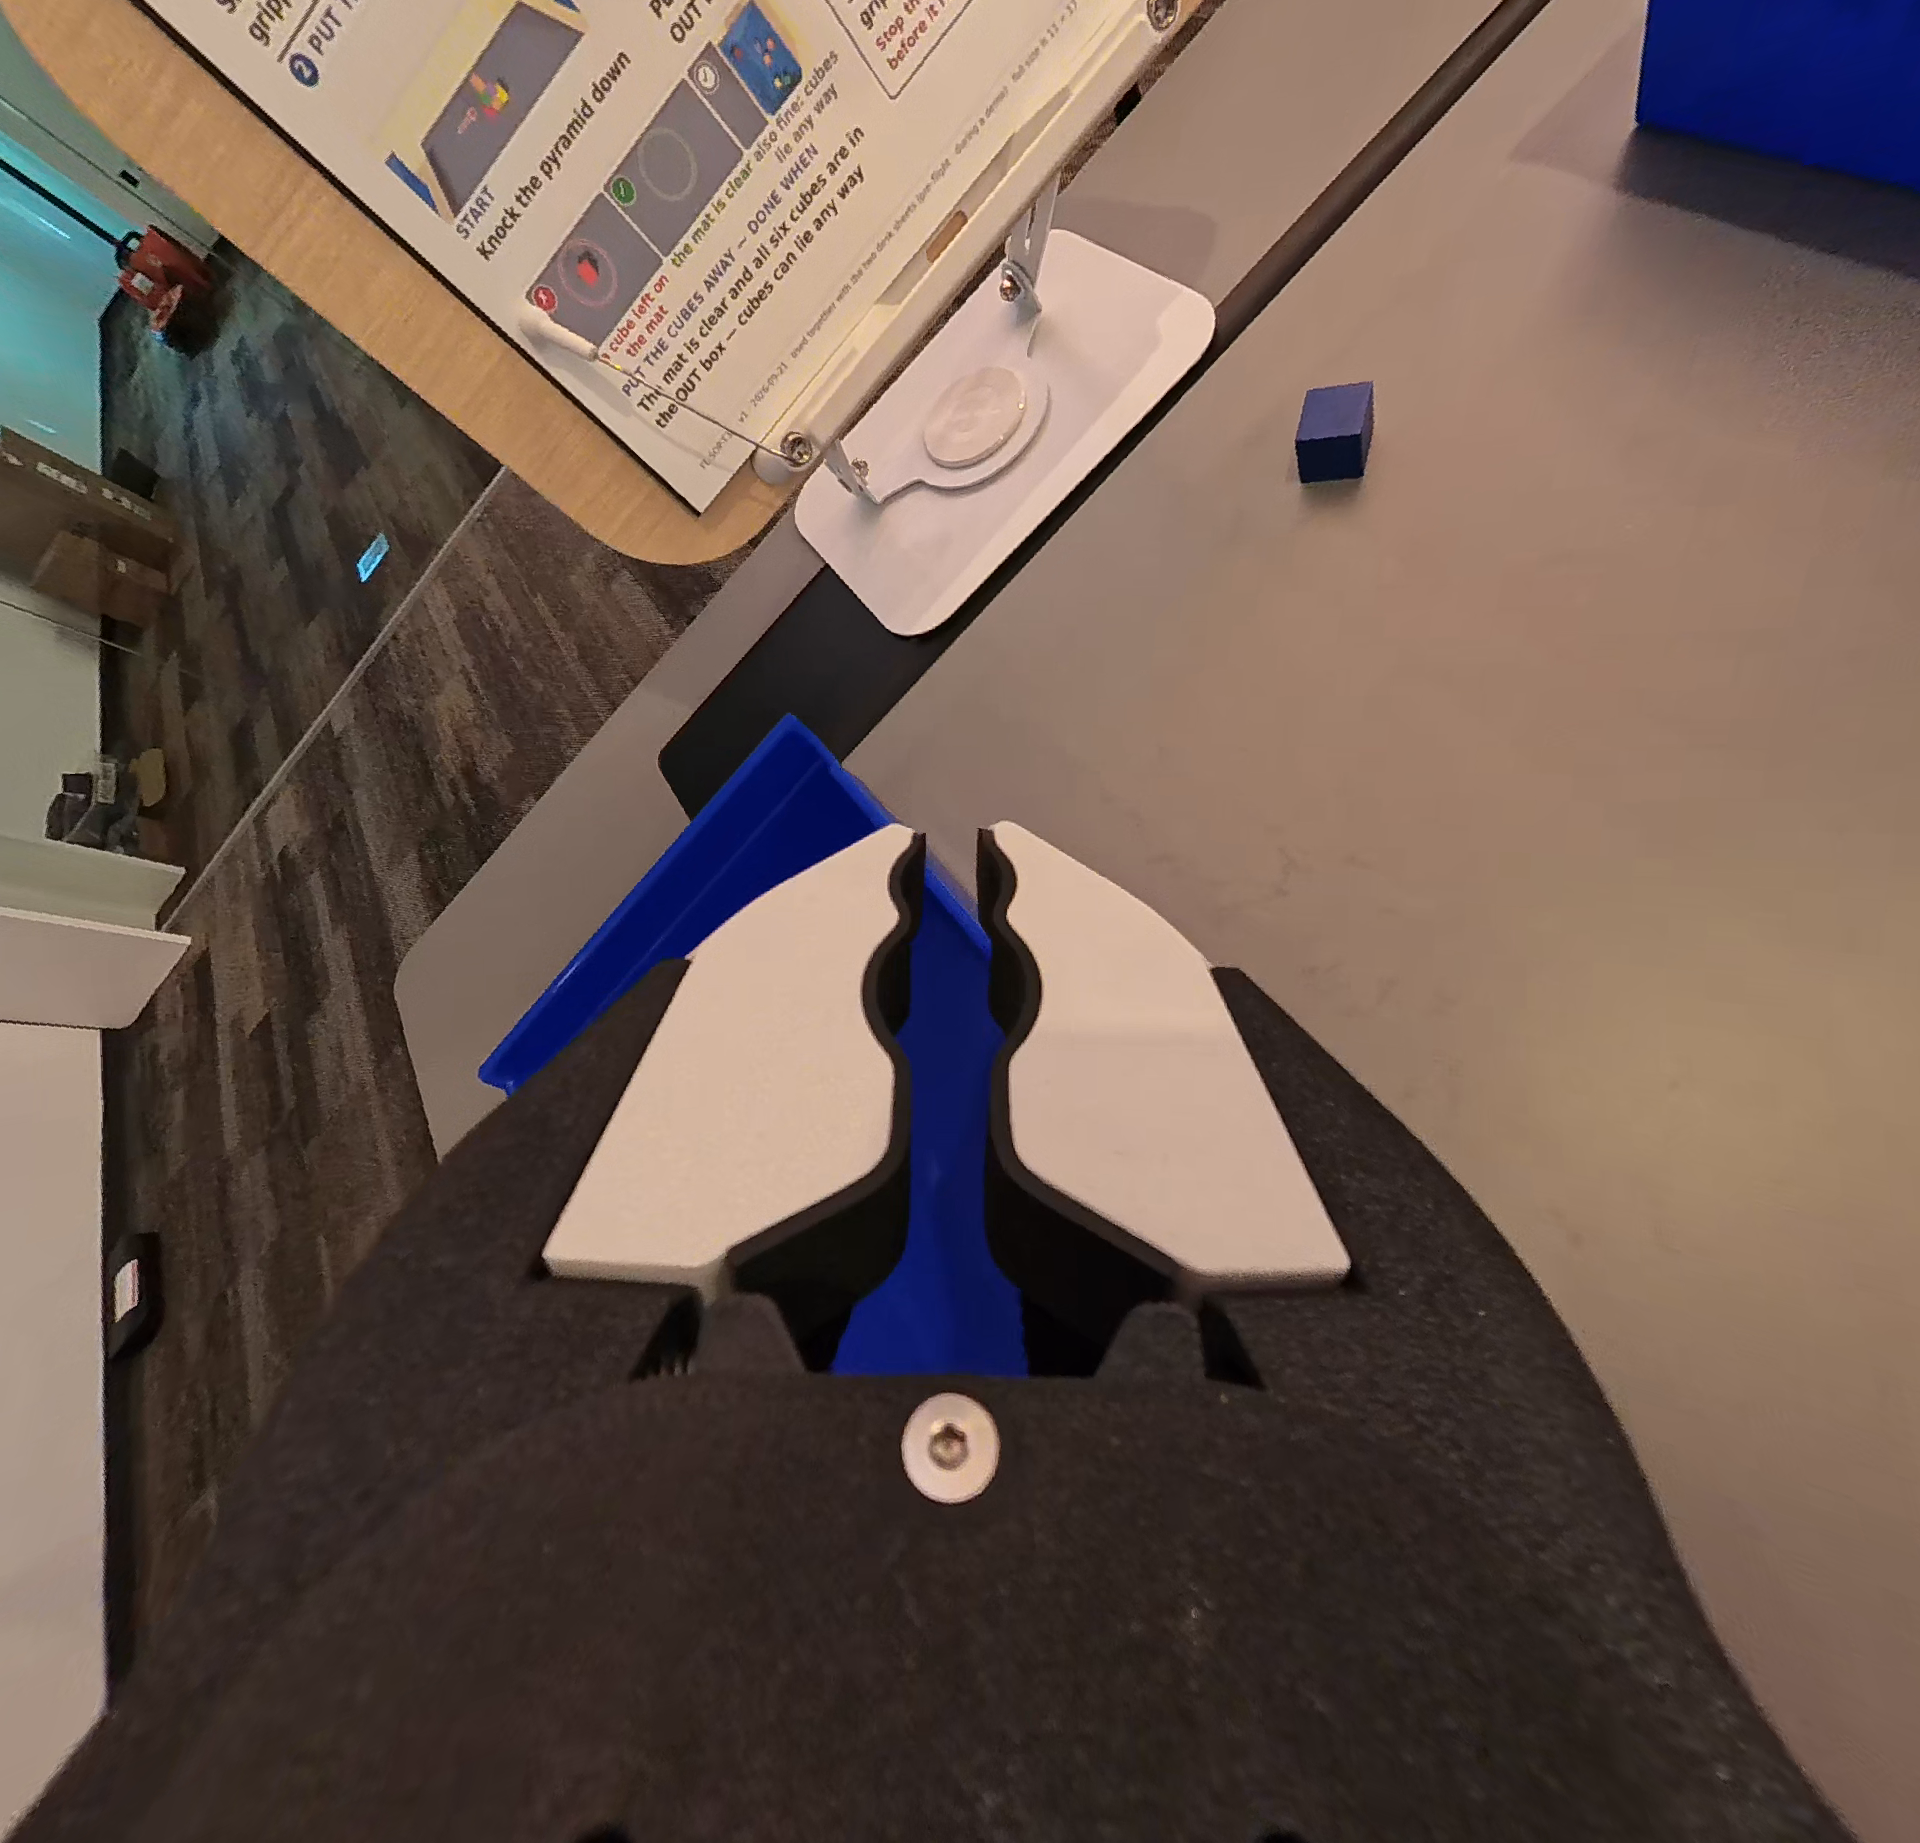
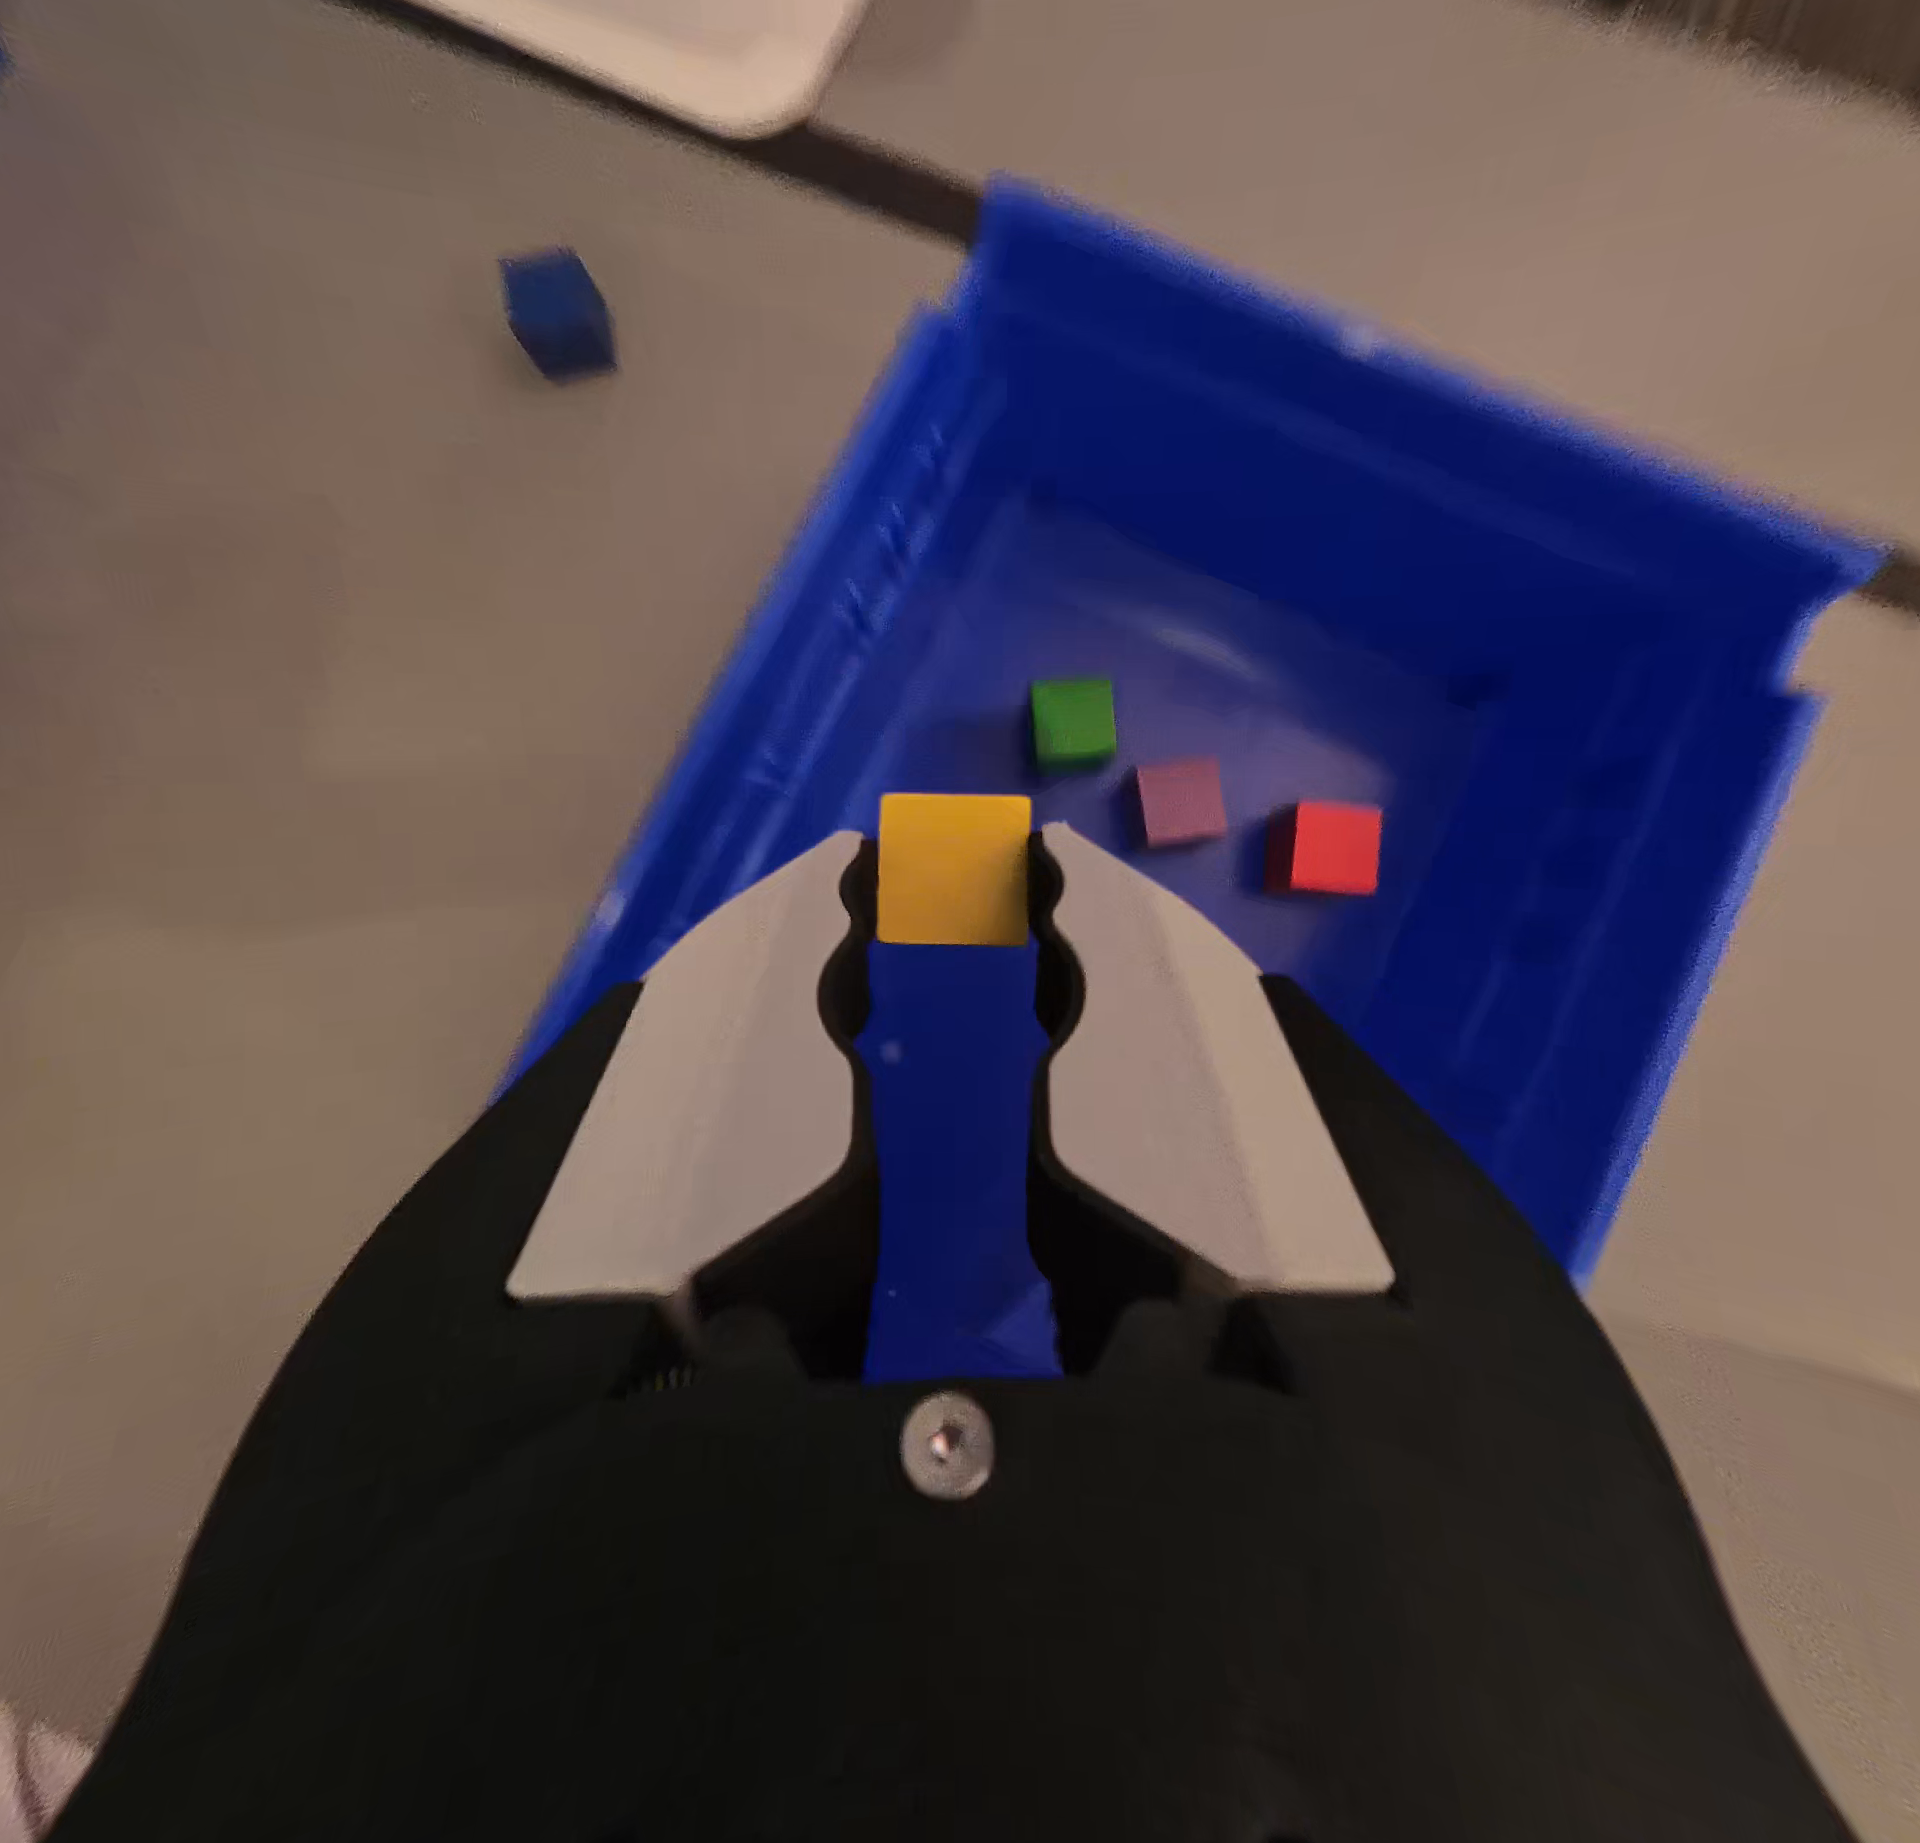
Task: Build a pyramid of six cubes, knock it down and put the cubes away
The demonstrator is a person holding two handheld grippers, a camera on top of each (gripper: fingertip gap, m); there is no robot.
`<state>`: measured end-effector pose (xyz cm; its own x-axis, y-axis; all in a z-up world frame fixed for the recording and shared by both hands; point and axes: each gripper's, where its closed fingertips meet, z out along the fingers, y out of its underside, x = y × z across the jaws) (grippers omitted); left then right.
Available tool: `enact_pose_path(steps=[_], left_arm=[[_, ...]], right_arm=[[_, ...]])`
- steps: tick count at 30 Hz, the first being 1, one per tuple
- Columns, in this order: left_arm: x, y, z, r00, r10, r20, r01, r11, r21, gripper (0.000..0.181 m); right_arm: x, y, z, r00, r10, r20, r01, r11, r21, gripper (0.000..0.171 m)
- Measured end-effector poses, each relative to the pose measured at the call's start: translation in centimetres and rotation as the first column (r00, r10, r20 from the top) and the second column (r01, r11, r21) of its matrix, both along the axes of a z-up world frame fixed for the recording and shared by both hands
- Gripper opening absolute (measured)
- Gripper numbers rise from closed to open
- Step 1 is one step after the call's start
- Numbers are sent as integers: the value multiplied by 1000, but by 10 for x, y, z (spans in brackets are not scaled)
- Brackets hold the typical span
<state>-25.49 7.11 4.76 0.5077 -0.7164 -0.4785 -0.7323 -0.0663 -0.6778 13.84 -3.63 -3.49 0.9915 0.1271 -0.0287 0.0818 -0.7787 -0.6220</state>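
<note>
The blue bin serves as the landmark. In the right wrist view it sits open on the grey table, its walls rising on all sides around a flat blue floor, its far rim close to a dark seam across the tabletop. The right gripper hangs over the bin's near-left wall, its two pale fingers clamped on a yellow cube whose flat top face shows square and clean-edged between the tips. Whether the cube is past the rim or just above it cannot be told, as this view is blurred.

Inside the bin lie three cubes, apart from one another: a green cube nearest the bin's middle, a purple cube just right of it, and a red cube farther right. The rest of the bin floor, toward the far and right walls, is bare.

Outside the bin, off its far-left corner, a dark blue cube rests alone on open grey table, with free surface all round it. Beyond it lies the white base of a stand.

In the left wrist view the left gripper has its fingers drawn nearly together with a narrow slit between them, holding nothing, above a blue bin corner at the table edge. The dark blue cube sits well beyond, right of the white stand base carrying an instruction sheet.
</note>
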Motion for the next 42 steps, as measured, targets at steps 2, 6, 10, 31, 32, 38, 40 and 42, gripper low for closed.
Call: enact_pose_path(steps=[2,6,10,31,32,38,40,42], left_arm=[[1,0,-1,1000,0,-3,0,1000,0,9],[3,1,-5,1000,2,-14,-2,1000,-6,9],[6,1,-10,999,-1,-38,0,1000,-14,9],[-18,11,2,998,68,17,-68,998,-3,10],[-19,10,2,998,68,11,-68,998,1,10],[-19,7,6,998,57,26,-58,998,11,10],[-19,7,7,998,53,31,-53,999,11,10],[-18,8,7,998,49,30,-49,999,10,10]], right_arm=[[13,-10,-39,999,-12,-37,10,997,-71,29],[22,-25,-87,999,-25,-31,19,986,-164,30],[25,-28,-104,1000,-19,6,20,979,-205,30],[-151,115,6,939,309,148,-324,942,85,47],[-157,128,-10,945,302,125,-309,950,47,47],[-162,172,-82,974,212,80,-204,975,-92,49],[-166,177,-91,977,208,50,-201,974,-106,50],[-164,179,-100,979,196,60,-187,973,-132,50]])
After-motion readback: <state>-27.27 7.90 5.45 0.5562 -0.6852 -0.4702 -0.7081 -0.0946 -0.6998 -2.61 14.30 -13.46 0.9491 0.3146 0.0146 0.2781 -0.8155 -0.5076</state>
